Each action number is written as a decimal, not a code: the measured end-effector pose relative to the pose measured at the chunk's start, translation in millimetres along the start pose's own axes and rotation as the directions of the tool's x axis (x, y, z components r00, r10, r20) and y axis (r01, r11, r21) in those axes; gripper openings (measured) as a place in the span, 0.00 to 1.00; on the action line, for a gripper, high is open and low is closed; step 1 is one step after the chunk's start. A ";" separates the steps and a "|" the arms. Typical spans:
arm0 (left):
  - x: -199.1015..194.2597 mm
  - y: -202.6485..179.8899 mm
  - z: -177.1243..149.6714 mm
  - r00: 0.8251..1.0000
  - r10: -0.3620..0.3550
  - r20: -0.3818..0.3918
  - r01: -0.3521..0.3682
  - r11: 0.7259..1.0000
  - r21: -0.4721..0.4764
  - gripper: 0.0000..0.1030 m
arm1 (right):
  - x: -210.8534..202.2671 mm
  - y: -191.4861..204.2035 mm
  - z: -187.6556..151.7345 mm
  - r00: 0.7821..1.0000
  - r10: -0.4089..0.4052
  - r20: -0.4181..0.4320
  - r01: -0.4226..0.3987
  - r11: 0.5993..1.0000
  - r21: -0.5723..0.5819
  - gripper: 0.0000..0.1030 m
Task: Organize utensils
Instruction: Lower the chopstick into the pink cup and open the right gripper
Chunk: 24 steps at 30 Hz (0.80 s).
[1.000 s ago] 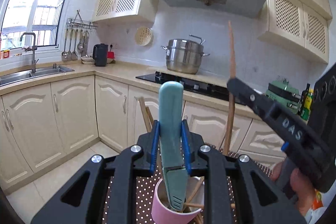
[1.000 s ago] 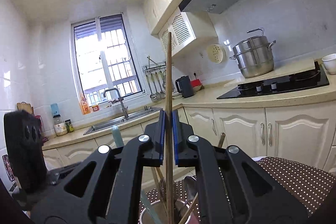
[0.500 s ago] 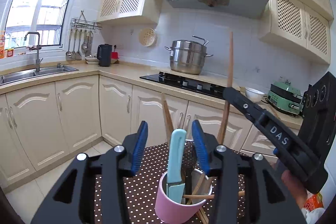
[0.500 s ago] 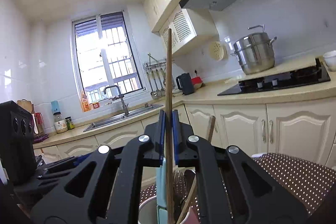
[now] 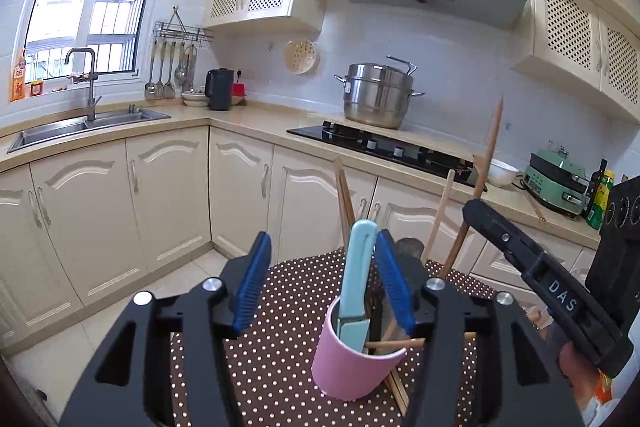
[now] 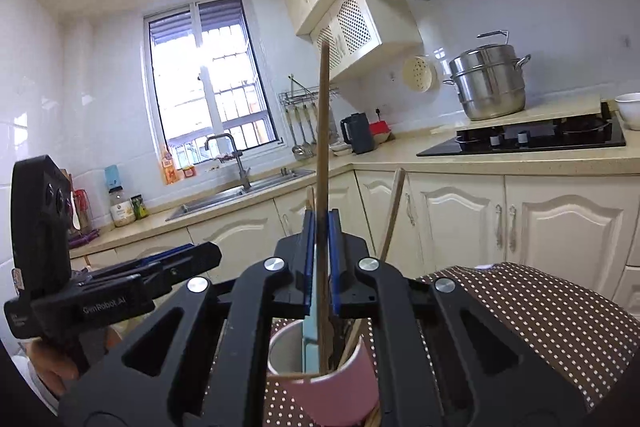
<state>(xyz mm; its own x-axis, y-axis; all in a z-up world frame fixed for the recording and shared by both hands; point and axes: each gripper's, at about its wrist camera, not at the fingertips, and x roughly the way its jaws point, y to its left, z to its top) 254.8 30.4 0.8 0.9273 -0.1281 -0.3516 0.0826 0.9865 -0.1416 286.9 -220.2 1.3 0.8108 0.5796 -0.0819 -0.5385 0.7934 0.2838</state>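
Left wrist view: left gripper (image 5: 322,267), black frame with blue ribbed pads, jaws parted and lately widening, nothing clamped. Item between them: a pale turquoise plastic-handled knife (image 5: 354,279), blade down in a pink cylindrical cup (image 5: 352,367); its handle leans toward the right-hand pad (image 5: 394,287) and lies just beside or against it, I cannot tell which, well apart from the left-hand pad (image 5: 252,279). The cup stands tilted on a brown cloth with white polka dots (image 5: 280,347). Also in the cup: several light wooden chopsticks (image 5: 344,195) rising upright or slanted, and one lying across the rim. To the right, the right gripper (image 5: 486,201), black, enters from the lower right, pinching a long brown wooden stick (image 5: 490,143) that stands nearly upright above the cup. Right wrist view: right gripper (image 6: 322,223), jaws closed tight on the same stick (image 6: 323,131), which passes between the blue pads and runs down into the pink cup (image 6: 336,391); the turquoise knife (image 6: 310,339) shows just left of the stick inside the cup. The left gripper (image 6: 192,259) sits at the left of this view, held by a hand (image 6: 52,367). Background: cream cabinets, a steel sink (image 5: 84,125), a black hob (image 5: 384,145) and a steel stockpot (image 5: 376,101).
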 end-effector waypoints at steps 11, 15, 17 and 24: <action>-35.6 -4.8 -5.9 1.000 -0.001 -0.023 0.001 1.000 0.000 0.64 | -34.2 14.8 2.9 0.998 -0.063 -0.019 0.063 0.998 0.002 0.08; -45.1 -9.6 -14.8 0.998 -0.012 -0.058 0.013 1.000 0.008 0.67 | -55.0 13.4 5.7 0.994 -0.106 -0.020 0.106 0.994 0.009 0.08; -45.6 -14.2 -21.5 0.995 -0.028 -0.099 0.030 0.999 0.013 0.67 | -65.2 10.2 4.5 0.991 -0.129 -0.031 0.130 0.991 0.016 0.08; -19.9 -29.8 -67.5 0.922 -0.079 -0.380 0.091 0.996 0.013 0.67 | -87.2 -11.8 -24.5 0.952 -0.232 -0.199 0.245 0.968 0.046 0.08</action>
<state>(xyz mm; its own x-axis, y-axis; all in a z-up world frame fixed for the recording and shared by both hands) 209.3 -3.4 -50.5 0.7093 -0.2352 -0.6645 0.1711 0.9719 -0.1614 216.9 -275.6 -18.4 0.8510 0.4051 -0.3341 -0.3120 0.9019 0.2986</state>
